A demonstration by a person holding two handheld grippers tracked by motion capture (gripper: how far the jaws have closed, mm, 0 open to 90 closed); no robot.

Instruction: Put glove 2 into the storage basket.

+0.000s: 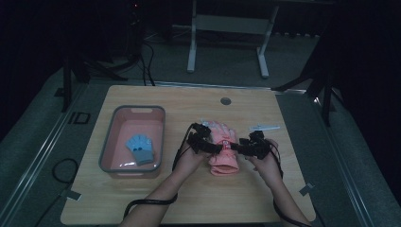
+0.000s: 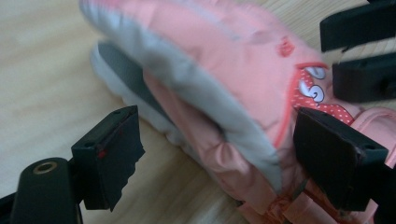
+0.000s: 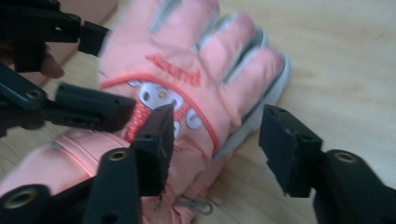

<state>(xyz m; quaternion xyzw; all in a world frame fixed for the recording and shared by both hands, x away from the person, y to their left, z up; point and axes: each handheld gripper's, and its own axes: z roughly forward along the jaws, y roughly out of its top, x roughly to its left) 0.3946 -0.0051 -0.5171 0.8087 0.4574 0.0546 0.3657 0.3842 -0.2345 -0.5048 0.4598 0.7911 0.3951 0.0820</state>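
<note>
A padded pink glove (image 1: pixel 222 165) lies flat at the middle of the wooden table (image 1: pixel 142 198), fingers pointing away from the person. My left gripper (image 1: pixel 211 144) comes at it from the left and my right gripper (image 1: pixel 240 147) from the right, tips close together over its back. In the left gripper view the glove's (image 2: pixel 224 56) grey-edged side lies between my left gripper's (image 2: pixel 219 140) open jaws. In the right gripper view my right gripper (image 3: pixel 222 130) is open, one jaw over the glove (image 3: pixel 187 46), the other beside its edge above the table.
A pink basin with a grey rim (image 1: pixel 108 142) stands at the left and holds a small blue-grey glove (image 1: pixel 140 149). A thin white item (image 1: pixel 265 127) lies right of the pink glove. A round cable hole (image 1: pixel 225 101) sits near the far edge.
</note>
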